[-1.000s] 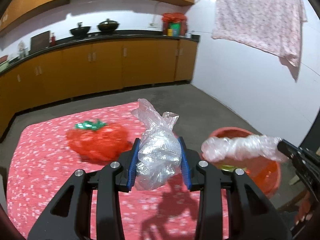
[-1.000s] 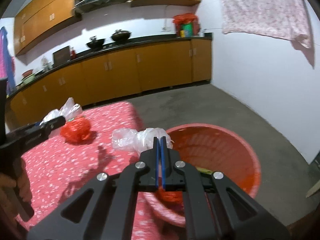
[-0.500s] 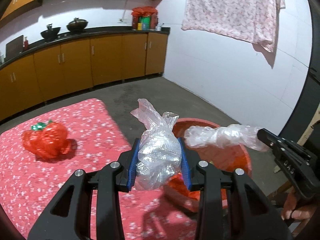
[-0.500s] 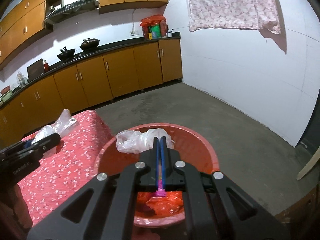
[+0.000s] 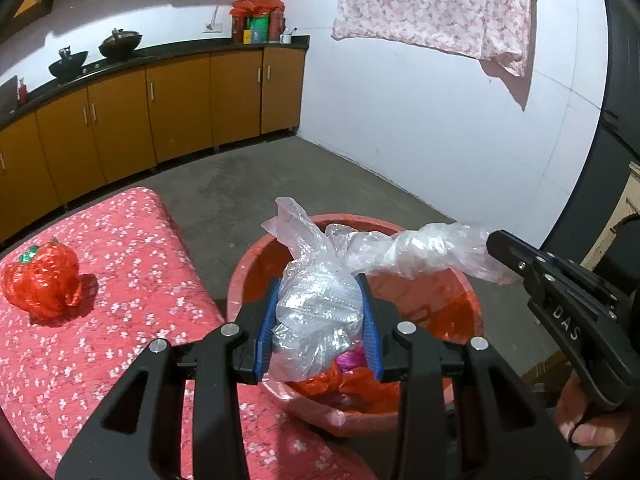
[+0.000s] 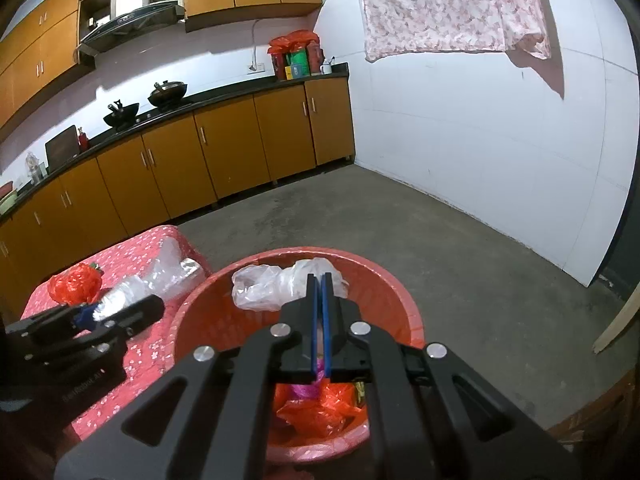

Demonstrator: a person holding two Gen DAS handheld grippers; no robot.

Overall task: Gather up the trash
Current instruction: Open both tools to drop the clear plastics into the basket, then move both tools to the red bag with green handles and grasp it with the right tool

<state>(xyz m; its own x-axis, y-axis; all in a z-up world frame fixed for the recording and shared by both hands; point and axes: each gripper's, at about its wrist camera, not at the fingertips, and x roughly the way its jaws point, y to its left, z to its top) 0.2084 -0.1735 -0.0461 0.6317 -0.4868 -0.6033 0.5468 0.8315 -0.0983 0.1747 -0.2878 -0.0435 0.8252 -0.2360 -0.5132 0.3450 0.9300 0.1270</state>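
My left gripper (image 5: 319, 292) is shut on a crumpled clear plastic bag with silvery wrap inside (image 5: 316, 312); it hangs above the near left rim of the red basin (image 5: 248, 276). My right gripper (image 6: 319, 280) is shut on a twisted clear plastic bag (image 6: 264, 284), held over the basin (image 6: 384, 280); this bag also shows in the left wrist view (image 5: 416, 252). Red and pink plastic trash (image 6: 320, 404) lies in the basin's bottom. A red plastic bag (image 5: 42, 280) lies on the red flowered tablecloth (image 5: 120, 288) to the left.
The basin stands beside the table's right edge, over a grey concrete floor (image 6: 400, 216). Orange kitchen cabinets (image 6: 224, 152) run along the back wall. A pink cloth (image 5: 436, 4) hangs on the white wall at right. My hand holds the right gripper's handle (image 5: 588, 420).
Both grippers have swung right from over the table to over the red basin, each still holding its plastic bag. The red bag on the table now lies far left.
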